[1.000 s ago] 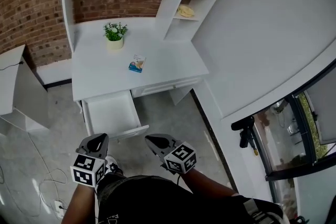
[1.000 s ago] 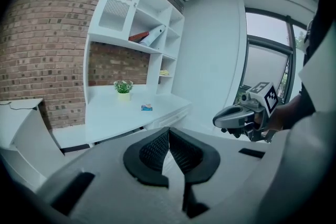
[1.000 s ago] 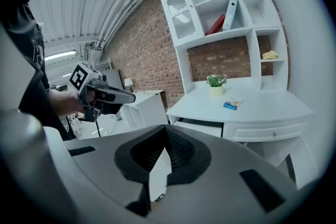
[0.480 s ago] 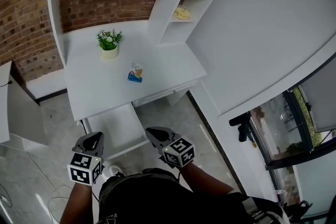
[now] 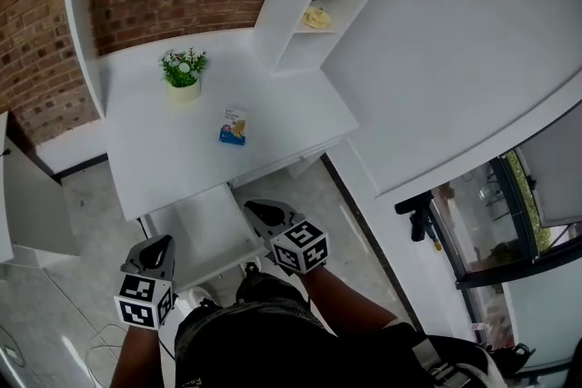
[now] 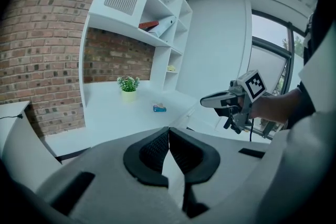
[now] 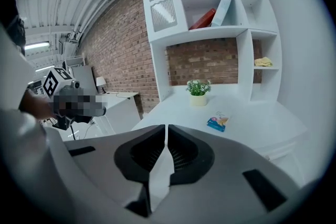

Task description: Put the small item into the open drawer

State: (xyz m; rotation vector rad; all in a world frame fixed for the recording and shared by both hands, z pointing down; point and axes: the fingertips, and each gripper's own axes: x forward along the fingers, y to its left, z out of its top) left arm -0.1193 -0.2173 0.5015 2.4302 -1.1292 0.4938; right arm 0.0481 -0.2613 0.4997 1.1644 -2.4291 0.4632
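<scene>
- Packet [image 5: 234, 125] lay on the desk [image 5: 155, 150], at 12 o'clock from the open drawer [image 5: 195, 227], with a plant [image 5: 183, 73] at its 11 o'clock.
- Left gripper [image 5: 155, 248] and right gripper [image 5: 261, 212] were closed and empty.
- The right gripper view showed the red book [image 7: 203, 19] whole; the head view cropped it.

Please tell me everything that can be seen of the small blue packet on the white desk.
The small packet is flat and roughly rectangular, blue at one end, white with an orange picture on the rest; its print is too small to read. It looks like thin card or plastic wrap. It lies flat near the middle of the white desk top, apart from the potted plant further back. Only the desk touches it, and it is not yet in the open drawer.
</scene>
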